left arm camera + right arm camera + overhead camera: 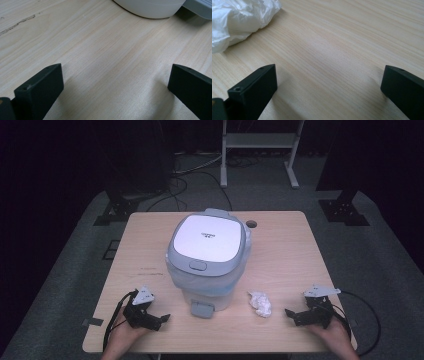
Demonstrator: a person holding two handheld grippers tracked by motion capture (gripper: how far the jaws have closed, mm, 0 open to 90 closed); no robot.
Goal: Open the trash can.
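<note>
A white bin with a grey-rimmed lid (207,250) stands mid-table, a clear liner showing under the lid and a grey pedal (202,309) at its front. Its white base (150,7) fills the top of the left gripper view. A crumpled white wad (260,303) lies to the bin's right; the same wad (234,17) sits in the upper left of the right gripper view. My left gripper (159,319) rests on the table near the front left, open and empty. My right gripper (291,314) rests at the front right, just right of the wad, open and empty.
The wooden table (280,245) has a small round hole (251,224) behind the bin and a dark scratch (150,271) left of it. Cables trail from both grippers over the front edge. Stands and a white frame (260,150) are on the floor beyond.
</note>
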